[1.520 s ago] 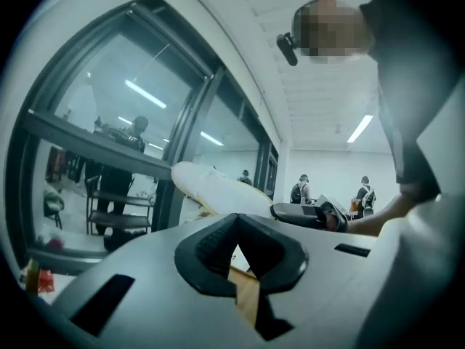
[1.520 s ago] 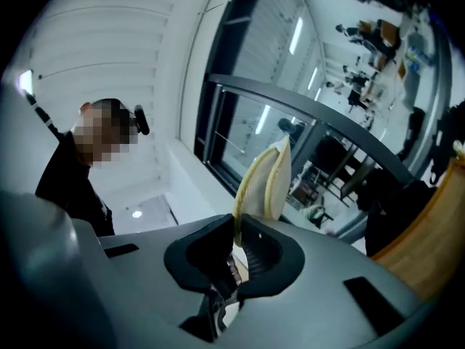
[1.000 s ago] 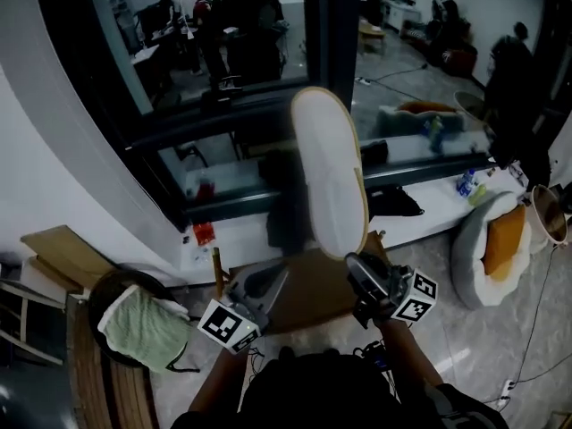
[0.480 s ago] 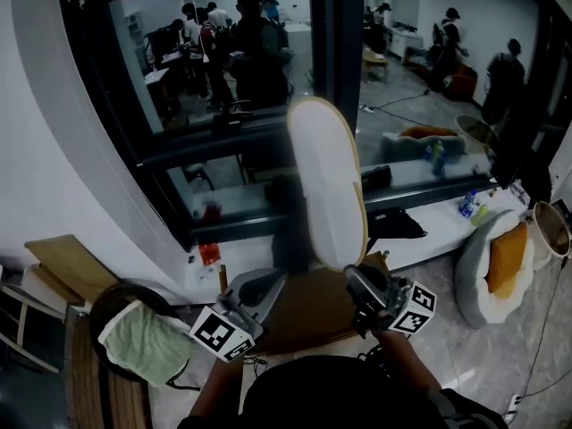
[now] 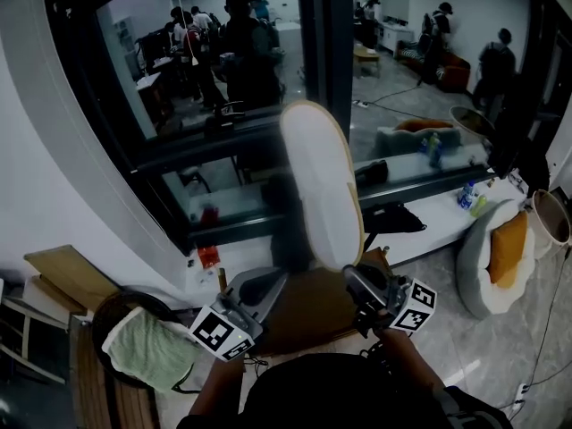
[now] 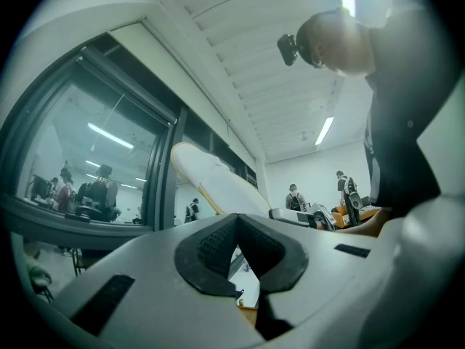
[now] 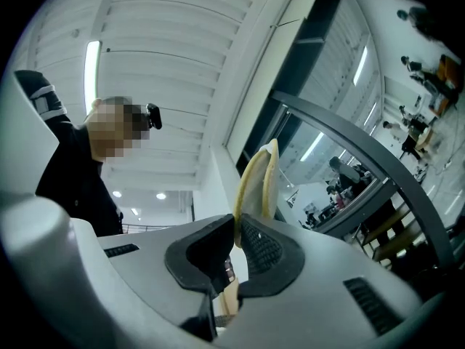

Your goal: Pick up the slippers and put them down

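In the head view a slipper [image 5: 322, 186] stands on end, its white sole with a yellow rim facing me. My right gripper [image 5: 359, 281] is shut on its lower edge. The right gripper view shows the yellow-edged slipper [image 7: 258, 187] rising from between the closed pads of the right gripper [image 7: 237, 231]. My left gripper [image 5: 264, 284] sits lower left of the slipper, apart from it, shut with nothing in it. In the left gripper view the slipper [image 6: 218, 184] slants beyond the left gripper [image 6: 236, 220].
A brown wooden surface [image 5: 308, 311] lies below both grippers. A green towel [image 5: 147, 347] covers a round stool at the lower left. Along the glass wall runs a white ledge [image 5: 438, 208] with bottles [image 5: 465, 195] and a dark item [image 5: 393, 217]. A grey pet bed [image 5: 492, 248] stands at the right.
The held slipper has drifted slightly left and up in the head view, still in the right gripper. The left gripper stays shut and has risen a little.
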